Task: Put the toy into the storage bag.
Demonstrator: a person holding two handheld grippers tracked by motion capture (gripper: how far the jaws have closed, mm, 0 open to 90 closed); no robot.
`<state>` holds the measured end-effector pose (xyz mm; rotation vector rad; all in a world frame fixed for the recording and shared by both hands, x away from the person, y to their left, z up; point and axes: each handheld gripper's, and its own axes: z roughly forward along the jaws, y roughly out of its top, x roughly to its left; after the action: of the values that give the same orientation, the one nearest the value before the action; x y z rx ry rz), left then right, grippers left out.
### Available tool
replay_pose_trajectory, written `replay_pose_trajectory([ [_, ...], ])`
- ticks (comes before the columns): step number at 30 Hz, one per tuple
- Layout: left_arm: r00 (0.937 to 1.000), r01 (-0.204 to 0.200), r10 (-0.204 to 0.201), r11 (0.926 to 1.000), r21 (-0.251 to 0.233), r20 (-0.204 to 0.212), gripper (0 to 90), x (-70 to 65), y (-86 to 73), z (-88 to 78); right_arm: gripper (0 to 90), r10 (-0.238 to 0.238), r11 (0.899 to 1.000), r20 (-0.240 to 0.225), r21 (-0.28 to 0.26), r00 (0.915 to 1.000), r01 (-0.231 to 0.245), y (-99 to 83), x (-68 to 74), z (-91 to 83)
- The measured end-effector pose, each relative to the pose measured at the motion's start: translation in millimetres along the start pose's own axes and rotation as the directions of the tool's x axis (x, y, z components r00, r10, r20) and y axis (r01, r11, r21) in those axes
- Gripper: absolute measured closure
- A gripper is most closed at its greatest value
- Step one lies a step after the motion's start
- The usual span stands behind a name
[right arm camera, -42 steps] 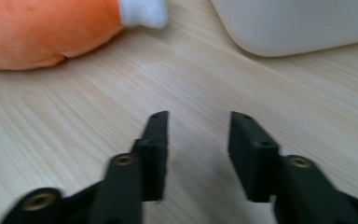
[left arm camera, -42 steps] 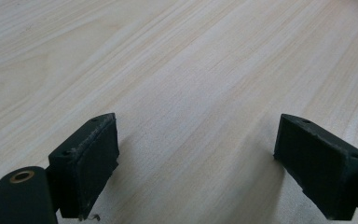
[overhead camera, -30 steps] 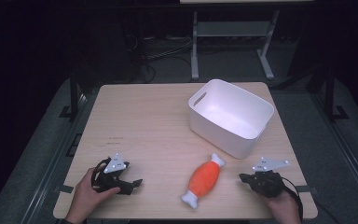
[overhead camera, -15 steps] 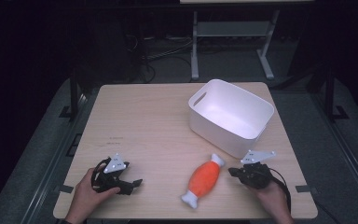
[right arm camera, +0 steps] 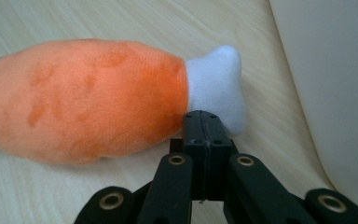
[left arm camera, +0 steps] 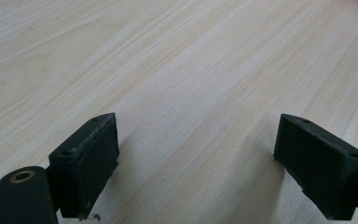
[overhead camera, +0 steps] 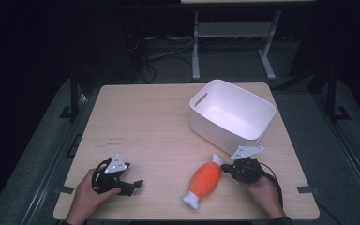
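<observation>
High view: the orange plush toy with white ends, shaped like a drumstick (overhead camera: pixel 205 180), lies in the lower centre-right of the frame on the pale wooden surface (overhead camera: pixel 150 122), its long axis running from lower left to upper right. Its upper white end points toward my right gripper (overhead camera: pixel 228 169), which sits just beside that end at the lower right; my left gripper (overhead camera: pixel 130 185) rests well apart at the lower left, so the right hand is clearly the nearer. The white rectangular plastic bin (overhead camera: pixel 232 115) stands above the toy, toward the upper right, near but not touching it. Right gripper view: my fingers (right arm camera: pixel 204 140) are pressed together with nothing between them, their tips touching or all but touching the seam where orange body meets white end (right arm camera: pixel 216 81); the toy's length extends to the left of the frame, and the bin's wall fills the right edge. This contact is too small to judge from above. Left gripper view: my fingers (left arm camera: pixel 86 161) are spread wide over bare wood grain, holding nothing.
</observation>
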<state>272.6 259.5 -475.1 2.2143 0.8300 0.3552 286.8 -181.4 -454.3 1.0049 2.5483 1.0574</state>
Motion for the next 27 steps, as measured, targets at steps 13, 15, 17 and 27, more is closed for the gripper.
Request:
replay_pose_trajectory([
  [13,1.0000,0.000,0.000,1.0000,0.001,0.000,12.9,0.0,0.0,-0.1,89.5,-0.029,1.000,0.017,-0.009,0.9995,0.029,15.1,1.8,9.4],
  [15,1.0000,0.001,-0.001,1.0000,0.000,0.000,12.9,0.0,0.0,-0.1,89.6,-0.033,0.999,0.020,-0.008,0.9993,0.033,18.2,1.6,12.7],
  [17,1.0000,0.000,0.000,1.0000,0.001,0.000,12.9,0.0,0.0,-0.1,89.6,-0.040,0.999,0.023,-0.008,0.9989,0.041,21.2,1.9,14.9],
  [27,1.0000,0.000,0.000,1.0000,0.000,0.000,12.9,0.0,0.0,0.0,89.6,-0.060,0.998,0.019,-0.010,0.9980,0.060,33.2,2.2,24.0],
])
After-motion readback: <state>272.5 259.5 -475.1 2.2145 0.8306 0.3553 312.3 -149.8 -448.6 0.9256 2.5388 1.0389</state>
